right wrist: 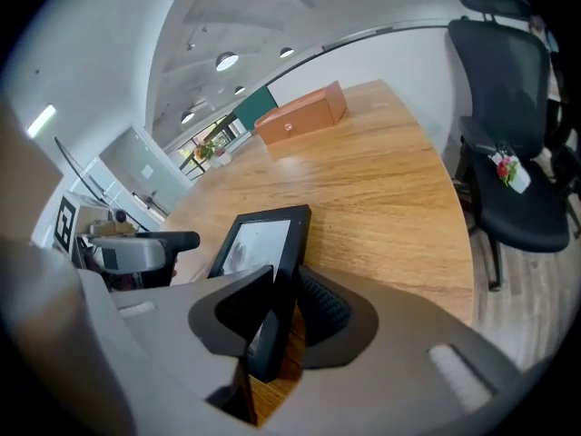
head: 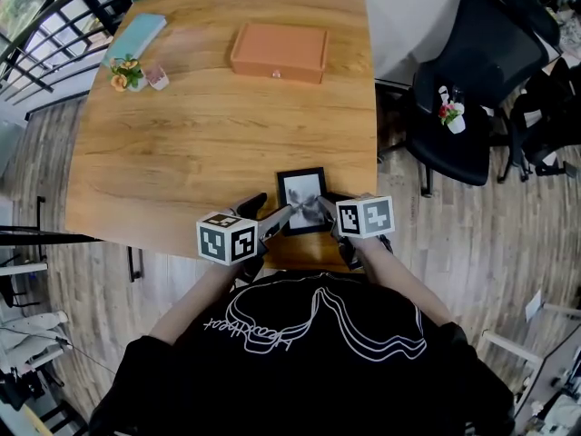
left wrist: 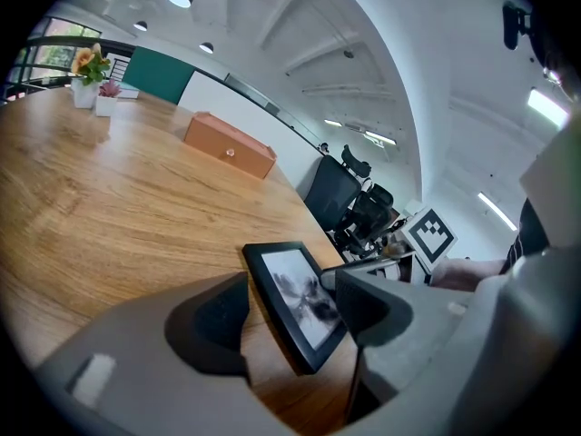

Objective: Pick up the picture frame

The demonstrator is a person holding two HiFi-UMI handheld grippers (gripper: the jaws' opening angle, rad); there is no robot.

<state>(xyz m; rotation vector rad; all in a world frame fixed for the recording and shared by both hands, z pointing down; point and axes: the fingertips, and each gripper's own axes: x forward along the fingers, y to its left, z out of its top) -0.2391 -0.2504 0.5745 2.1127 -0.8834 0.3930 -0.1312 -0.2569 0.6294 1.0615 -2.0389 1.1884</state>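
A small black picture frame (head: 302,198) with a grey print sits near the front edge of the wooden table (head: 182,153). In the right gripper view the picture frame (right wrist: 263,252) stands tilted on edge, and my right gripper (right wrist: 281,307) is shut on its lower right side. In the head view the right gripper (head: 325,210) meets the frame from the right. My left gripper (head: 270,212) is at the frame's left side. Its jaws stand wide apart around the picture frame (left wrist: 295,302) with a gap on the left, so the left gripper (left wrist: 290,314) is open.
An orange-brown box (head: 279,51) lies at the table's far side. A small flower pot (head: 127,73) and a teal book (head: 136,33) are at the far left. A black office chair (head: 472,80) stands off the table's right edge.
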